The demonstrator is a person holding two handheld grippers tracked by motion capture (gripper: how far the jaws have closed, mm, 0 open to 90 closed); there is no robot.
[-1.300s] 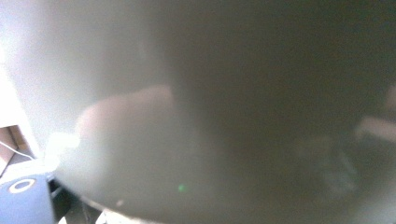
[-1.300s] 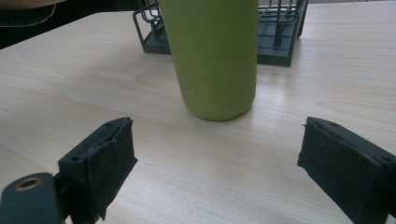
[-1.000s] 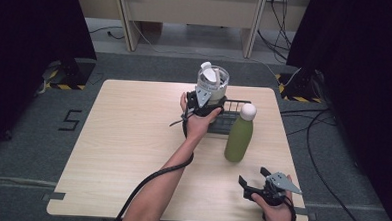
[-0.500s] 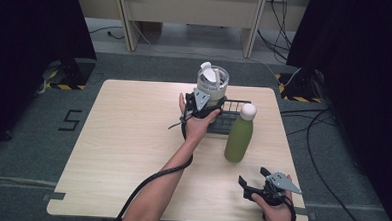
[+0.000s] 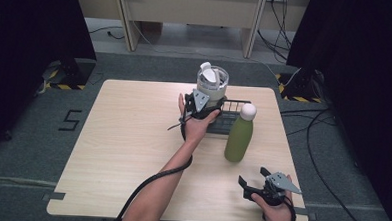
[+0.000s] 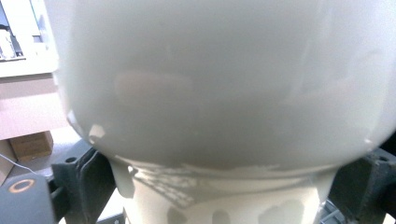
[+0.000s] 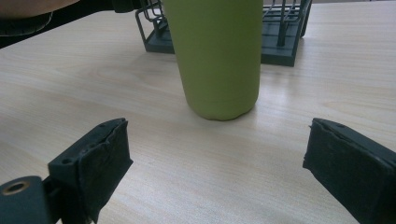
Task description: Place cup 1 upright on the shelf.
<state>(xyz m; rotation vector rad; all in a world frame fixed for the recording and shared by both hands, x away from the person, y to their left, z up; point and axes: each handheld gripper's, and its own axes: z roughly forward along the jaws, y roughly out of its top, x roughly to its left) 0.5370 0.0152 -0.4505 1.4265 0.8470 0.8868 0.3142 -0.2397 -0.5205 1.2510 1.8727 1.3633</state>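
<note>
Jaws of my left gripper point(image 5: 204, 103) clamp the white tumbler point(image 5: 212, 82) above the rack point(image 5: 231, 117) near the tabletop's far edge; my right gripper point(image 5: 253, 185) gapes near the front-right corner.

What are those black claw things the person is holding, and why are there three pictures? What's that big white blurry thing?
Those claw things are hand-held grippers: a tool with two black jaws that pinch, one for each hand. The three pictures come from three cameras at the same moment. One camera sits high up and looks down on the wooden table. The other two ride on the grippers and look out along their jaws.

On the table stand a green bottle with a white cap and a dark wire rack. The left gripper has its jaws around a white cup with a lid at the rack. That is the big white blurry thing: the cup is right in front of that gripper's camera.

The right gripper holds nothing. Its jaws stand wide apart near the table's front edge, pointing at the green bottle.
</note>
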